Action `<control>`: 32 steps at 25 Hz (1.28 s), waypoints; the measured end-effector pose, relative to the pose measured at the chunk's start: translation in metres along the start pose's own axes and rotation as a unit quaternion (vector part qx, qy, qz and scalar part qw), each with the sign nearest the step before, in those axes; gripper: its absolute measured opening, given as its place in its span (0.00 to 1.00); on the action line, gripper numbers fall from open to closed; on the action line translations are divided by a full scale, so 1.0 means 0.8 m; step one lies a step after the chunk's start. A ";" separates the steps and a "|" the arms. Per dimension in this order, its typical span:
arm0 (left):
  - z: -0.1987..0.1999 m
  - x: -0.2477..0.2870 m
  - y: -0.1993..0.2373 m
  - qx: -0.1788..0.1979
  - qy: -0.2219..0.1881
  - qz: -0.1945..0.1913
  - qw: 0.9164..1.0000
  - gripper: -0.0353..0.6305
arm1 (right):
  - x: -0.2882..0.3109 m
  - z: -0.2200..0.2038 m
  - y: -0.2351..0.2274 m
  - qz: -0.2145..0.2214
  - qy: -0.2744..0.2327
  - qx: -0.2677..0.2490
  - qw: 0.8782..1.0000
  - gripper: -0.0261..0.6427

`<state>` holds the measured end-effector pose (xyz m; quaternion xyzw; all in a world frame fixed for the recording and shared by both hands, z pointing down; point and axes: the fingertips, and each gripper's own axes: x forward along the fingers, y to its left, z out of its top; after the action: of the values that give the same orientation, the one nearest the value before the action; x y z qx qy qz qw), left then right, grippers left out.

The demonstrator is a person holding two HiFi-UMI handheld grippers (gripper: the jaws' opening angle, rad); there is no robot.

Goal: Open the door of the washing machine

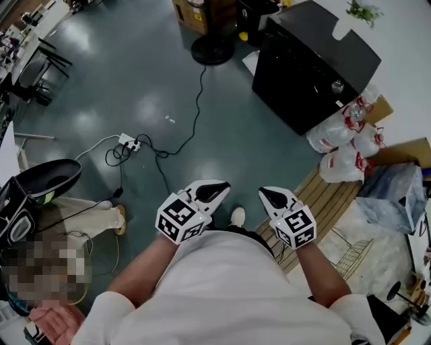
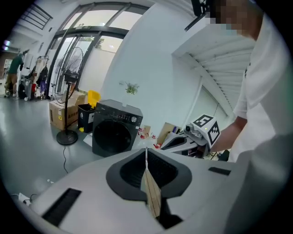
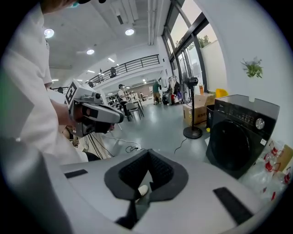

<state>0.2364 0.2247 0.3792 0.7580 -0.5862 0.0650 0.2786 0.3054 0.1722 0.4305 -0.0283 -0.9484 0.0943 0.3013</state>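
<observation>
A black front-loading washing machine (image 1: 315,66) stands at the top right of the head view against a white wall, its round door (image 2: 111,135) shut. It also shows in the right gripper view as the washing machine (image 3: 238,135) at the right. My left gripper (image 1: 211,191) and right gripper (image 1: 273,198) are held side by side close to my body, well short of the machine. Both are shut with nothing between the jaws. In the left gripper view the left gripper (image 2: 146,153) has its jaws meeting along one line. The right gripper (image 3: 147,154) looks the same.
White plastic bags (image 1: 340,145) lie beside the machine on the right, with a wooden pallet (image 1: 323,197) and a wire rack (image 1: 350,251) nearer me. A black cable (image 1: 192,121) runs across the grey floor to a power strip (image 1: 129,142). A fan base (image 1: 212,48) and cardboard box (image 1: 192,13) sit behind.
</observation>
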 end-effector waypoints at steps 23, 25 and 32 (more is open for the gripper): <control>0.122 0.012 0.322 0.020 -0.002 -0.050 0.999 0.09 | 0.271 0.184 -0.202 -0.061 0.114 -0.123 0.984 0.15; 0.130 0.025 0.341 0.003 -0.010 -0.039 0.999 0.09 | 0.291 0.187 -0.247 -0.062 0.135 -0.139 0.979 0.15; 0.185 0.076 0.412 -0.029 -0.017 0.022 0.999 0.09 | 0.368 0.200 -0.436 -0.073 0.205 -0.191 0.957 0.18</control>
<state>-0.0838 0.0469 0.3952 0.7374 -0.6089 0.0411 0.2894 -0.0263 -0.1631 0.5376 -0.0342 -0.8662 -0.1185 0.4843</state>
